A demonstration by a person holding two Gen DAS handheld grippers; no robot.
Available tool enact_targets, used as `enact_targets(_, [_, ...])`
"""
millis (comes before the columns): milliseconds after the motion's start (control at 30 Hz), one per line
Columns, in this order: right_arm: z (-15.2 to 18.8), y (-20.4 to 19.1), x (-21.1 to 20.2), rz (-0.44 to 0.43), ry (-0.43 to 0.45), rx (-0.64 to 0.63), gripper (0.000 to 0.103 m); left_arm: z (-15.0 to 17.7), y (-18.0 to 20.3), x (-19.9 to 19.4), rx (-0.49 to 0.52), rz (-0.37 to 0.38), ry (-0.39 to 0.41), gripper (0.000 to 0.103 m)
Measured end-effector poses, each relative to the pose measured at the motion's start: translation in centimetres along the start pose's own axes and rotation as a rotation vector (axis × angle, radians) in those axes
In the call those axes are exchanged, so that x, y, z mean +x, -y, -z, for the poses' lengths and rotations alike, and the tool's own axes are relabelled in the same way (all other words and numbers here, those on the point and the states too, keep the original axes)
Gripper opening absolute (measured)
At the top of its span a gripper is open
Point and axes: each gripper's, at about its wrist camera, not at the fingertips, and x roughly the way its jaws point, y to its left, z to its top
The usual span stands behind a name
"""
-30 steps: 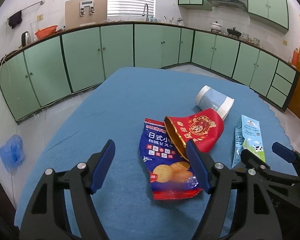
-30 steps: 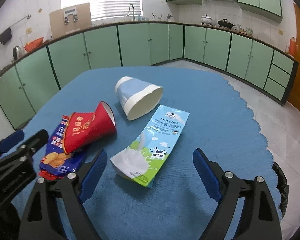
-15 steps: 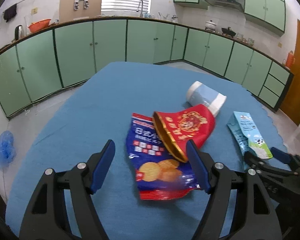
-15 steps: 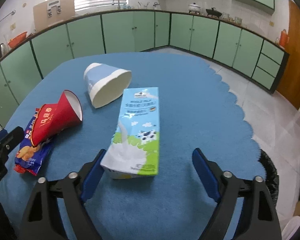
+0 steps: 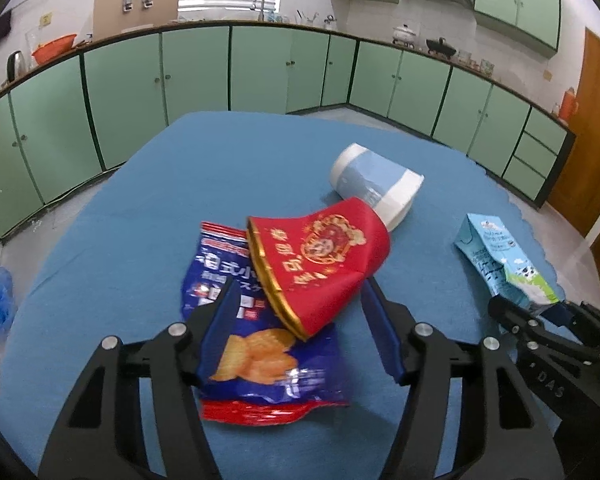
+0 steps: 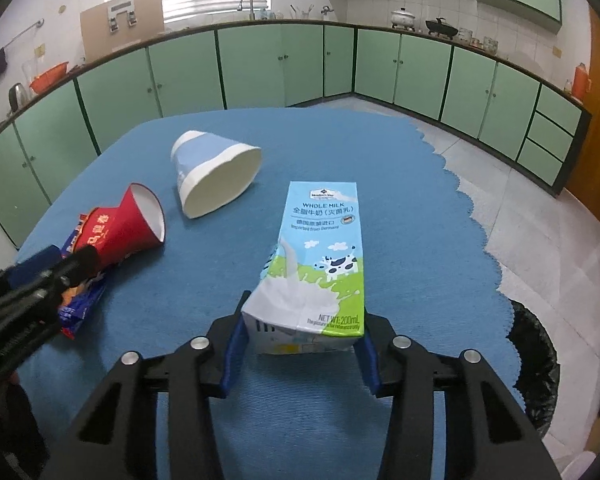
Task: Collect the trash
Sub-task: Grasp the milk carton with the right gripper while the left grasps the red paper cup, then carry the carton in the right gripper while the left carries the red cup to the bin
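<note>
Four pieces of trash lie on the blue table cloth (image 6: 400, 184). The milk carton (image 6: 320, 264) lies nearest the table's right edge, its base end between the fingers of the right gripper (image 6: 300, 350), which press its sides; whether it is off the cloth cannot be told. The left gripper (image 5: 300, 332) stands open astride the biscuit bag (image 5: 260, 352) and the crushed red paper cup (image 5: 320, 260) resting on it, near the table's front-left edge.

Risks, as judged:
- Carton: gripped at one end only, so the long free end may droop or swing and slip out.
- Left gripper: closing now may catch cup and bag together, or squeeze the cup so it pops free; the slick bag may slide.

The blue-and-white paper cup (image 6: 216, 176) lies on its side toward the table's middle, just behind the red cup and clear of both grippers. A black-lined bin (image 6: 534, 364) stands on the floor past the right edge; nothing blocks that path.
</note>
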Motion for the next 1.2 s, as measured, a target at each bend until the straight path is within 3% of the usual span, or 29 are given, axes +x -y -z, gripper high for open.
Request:
enact_targets(133, [-0.1, 0.5, 0.0, -0.002, 0.004, 0.009, 0.046, 0.0, 0.8, 0.9, 0.001, 0.001, -0.029, 0.060])
enact_targets(367, [0.1, 1.5, -0.1, -0.009, 0.005, 0.030, 0.046, -0.3, 1.8, 1.6, -0.007, 0.013, -0.050, 0.027])
enact_targets(567, [0.2, 2.5, -0.3, -0.008, 0.008, 0.046, 0.046, -0.3, 3.7, 0.3, 0.023, 0.046, -0.012, 0.009])
enact_targets(1200, [0.1, 5.9, -4.8, 0.006, 0.089, 0.049, 0.046, 0.3, 8.8, -3.4, 0.081, 0.139, 0.070, 0.006])
